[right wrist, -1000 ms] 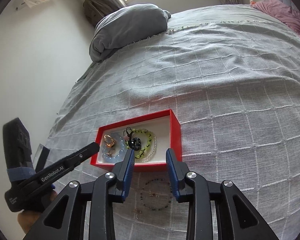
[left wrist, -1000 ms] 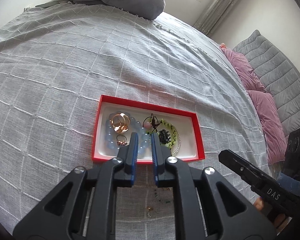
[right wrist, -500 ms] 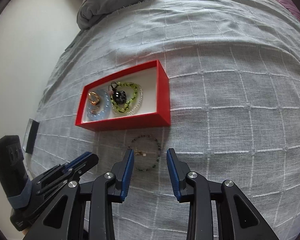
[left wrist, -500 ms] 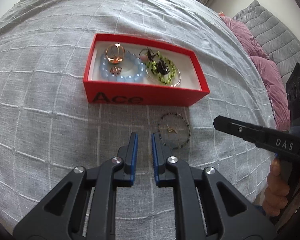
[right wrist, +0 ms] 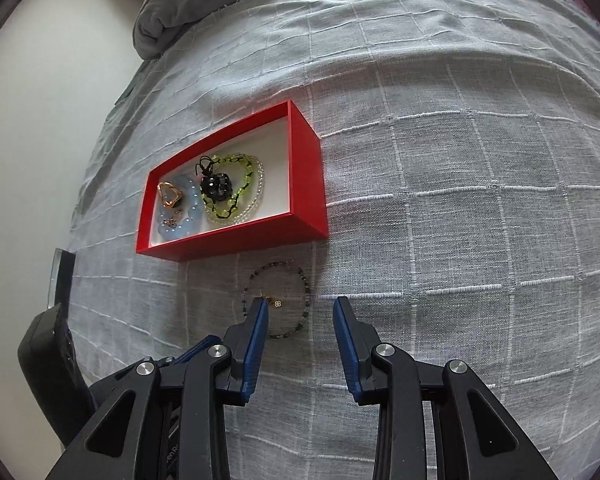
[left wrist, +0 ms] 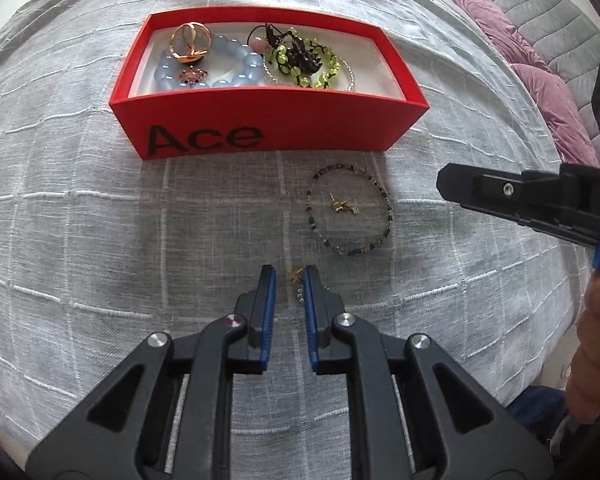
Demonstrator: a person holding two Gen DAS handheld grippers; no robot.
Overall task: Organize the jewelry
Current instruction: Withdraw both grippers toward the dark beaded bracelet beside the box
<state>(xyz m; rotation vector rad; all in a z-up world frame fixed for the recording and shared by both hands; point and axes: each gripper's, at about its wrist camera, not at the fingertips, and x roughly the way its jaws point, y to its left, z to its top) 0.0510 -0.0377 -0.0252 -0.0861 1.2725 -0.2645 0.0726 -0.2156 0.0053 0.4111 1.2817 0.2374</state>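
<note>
A red box (left wrist: 268, 128) marked "Ace" lies on the grey bedspread and holds a blue bead bracelet (left wrist: 236, 76), gold rings (left wrist: 190, 40) and a green bead bracelet (left wrist: 320, 72). The box also shows in the right wrist view (right wrist: 304, 184). In front of it lies a thin dark bead bracelet (left wrist: 384, 208) around a small gold earring (left wrist: 342, 206). My left gripper (left wrist: 288, 280) is slightly open, low over the cover, with another small gold earring (left wrist: 296, 274) between its tips. My right gripper (right wrist: 300, 306) is open above the dark bracelet (right wrist: 304, 308).
Pink cushions (left wrist: 540, 92) and a grey quilted headboard (left wrist: 540, 12) lie to the right. A grey folded blanket (right wrist: 188, 4) sits at the far end of the bed. A dark flat object (right wrist: 60, 280) lies at the bed's left edge.
Both grippers have dropped closer to the bedspread and moved nearer the loose jewelry. The left gripper's tips now sit around the small gold earring. The right gripper has opened wider.
</note>
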